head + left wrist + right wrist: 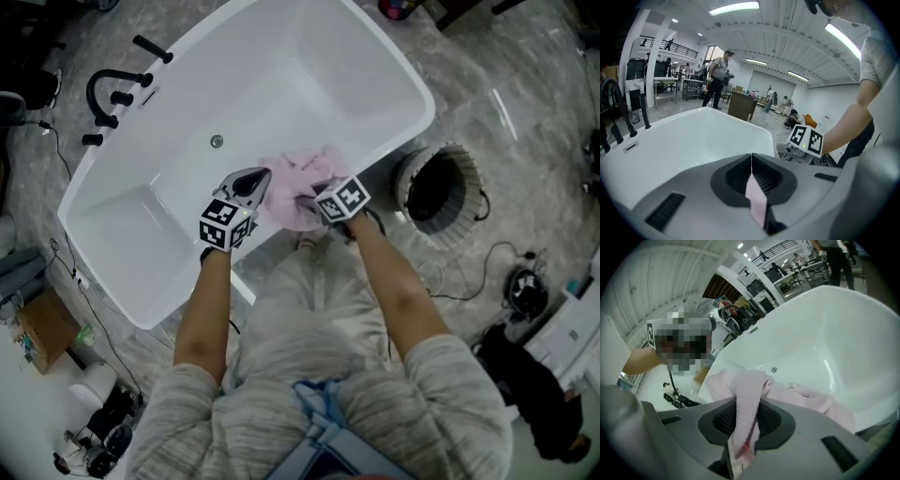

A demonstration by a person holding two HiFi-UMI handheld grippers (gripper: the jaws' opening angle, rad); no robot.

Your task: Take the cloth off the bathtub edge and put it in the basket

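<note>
Cloth (298, 190), pink, bunched on near edge of bathtub (281, 84), btwn both grippers. L gripper (255, 183) at cloth's left side, jaws shut on a thin flap of it. R gripper (307, 202) at its right, clamped on a thick fold. Basket (469, 173) on floor just right of bathtub.

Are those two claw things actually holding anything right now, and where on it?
Both grip the pink cloth: the left gripper pinches a thin edge, the right gripper a bunched fold.

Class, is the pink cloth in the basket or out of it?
Out: the cloth lies bunched on the bathtub rim, pinched by the left gripper and right gripper, the basket standing apart.
</note>
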